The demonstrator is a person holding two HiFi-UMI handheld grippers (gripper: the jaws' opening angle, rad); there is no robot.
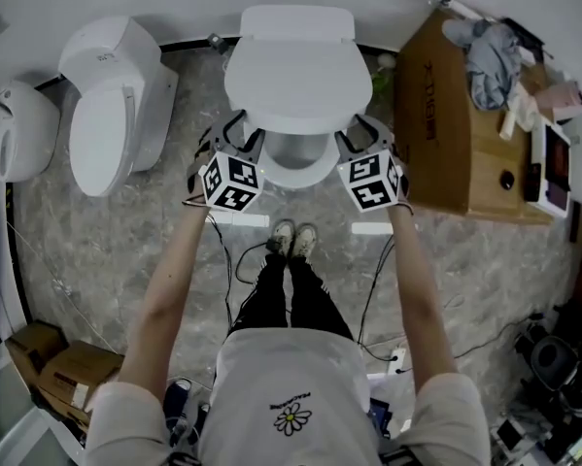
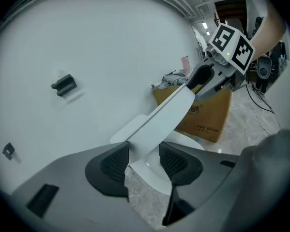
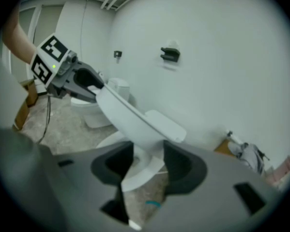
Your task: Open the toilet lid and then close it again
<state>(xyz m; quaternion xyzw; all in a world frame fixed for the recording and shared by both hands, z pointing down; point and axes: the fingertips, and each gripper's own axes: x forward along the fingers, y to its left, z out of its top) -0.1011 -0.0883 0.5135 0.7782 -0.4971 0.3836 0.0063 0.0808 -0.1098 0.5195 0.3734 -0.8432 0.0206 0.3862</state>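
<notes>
Well, the toilet lid (image 1: 295, 81) sits half-raised over the bowl (image 1: 315, 175) at top centre, its side edges between the spread, unclamped jaws of left gripper (image 1: 237, 132) and right gripper (image 1: 360, 134), and my guess is that only setting it flat remains.

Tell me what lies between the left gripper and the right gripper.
The half-raised toilet lid: in the head view its front edge spans from the left gripper to the right gripper.

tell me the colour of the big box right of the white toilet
Brown cardboard box, clearest in the head view.
</notes>
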